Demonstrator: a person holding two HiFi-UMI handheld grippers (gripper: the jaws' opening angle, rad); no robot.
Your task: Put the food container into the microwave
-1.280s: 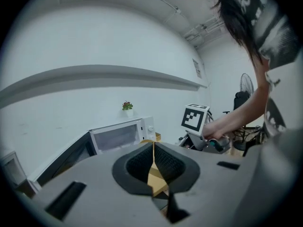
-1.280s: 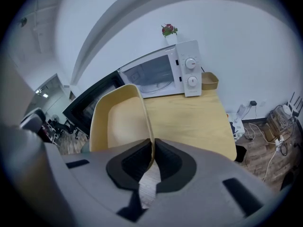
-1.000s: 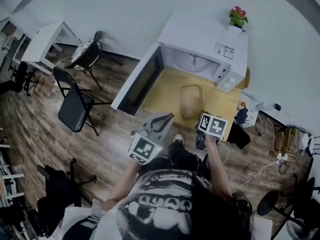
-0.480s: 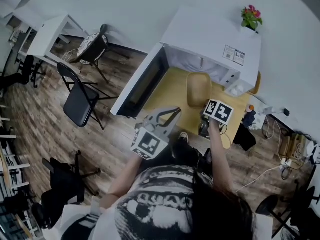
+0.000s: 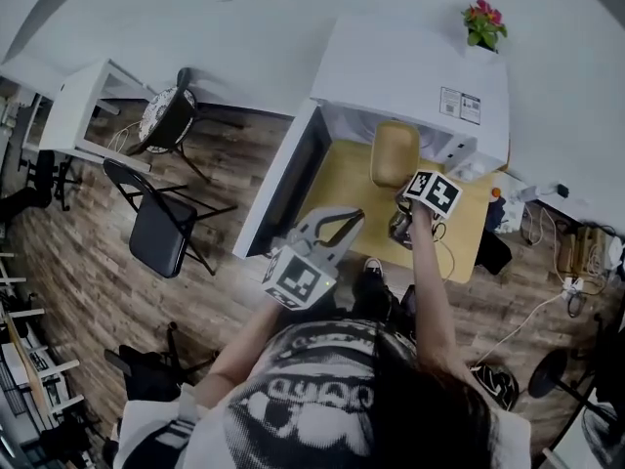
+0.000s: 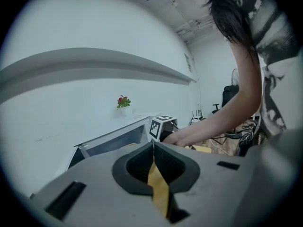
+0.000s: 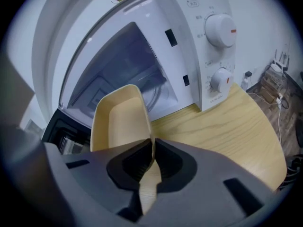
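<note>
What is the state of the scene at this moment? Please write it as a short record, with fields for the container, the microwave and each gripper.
container: beige, empty, at the open mouth of the microwave
microwave: white, standing on the yellow table
door: swung wide open to the person's left
right gripper: shut on one wall of the container
left gripper: shut, holding nothing, back from the microwave
task: container not yet fully inside
</note>
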